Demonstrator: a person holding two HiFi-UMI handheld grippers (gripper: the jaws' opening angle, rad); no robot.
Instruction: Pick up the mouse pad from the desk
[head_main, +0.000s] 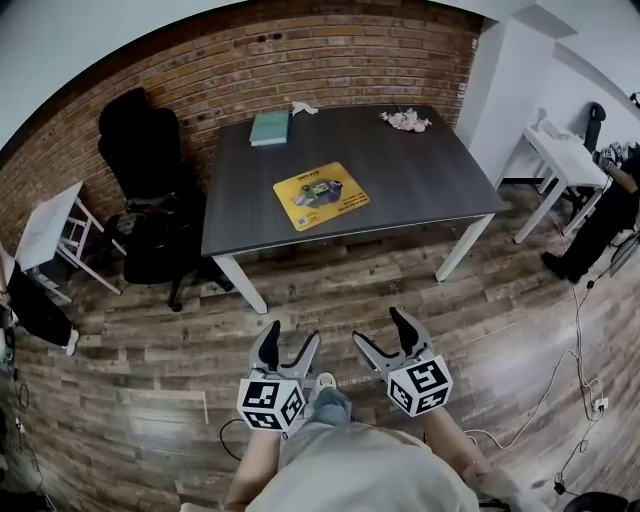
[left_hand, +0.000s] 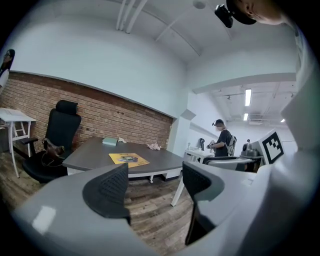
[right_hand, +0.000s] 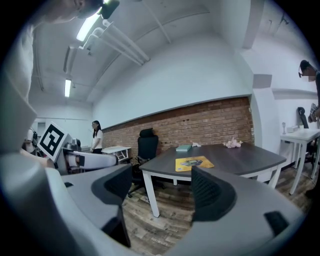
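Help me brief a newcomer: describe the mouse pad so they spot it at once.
By the red brick wall stands a dark grey rectangular desk. Near its front edge lies the flat yellow rectangular mouse pad, the only yellow thing there; the teal book and pale pink clump sit at the back.

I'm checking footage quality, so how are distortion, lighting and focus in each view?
Head view: strong fisheye, the brick wall and desk edges bow, yet the yellow mouse pad is sharp. Left gripper view: even light, black vignetted corners, the near jaws look soft. Right gripper view: a ceiling light glares at top left, and the desk reads clearly.
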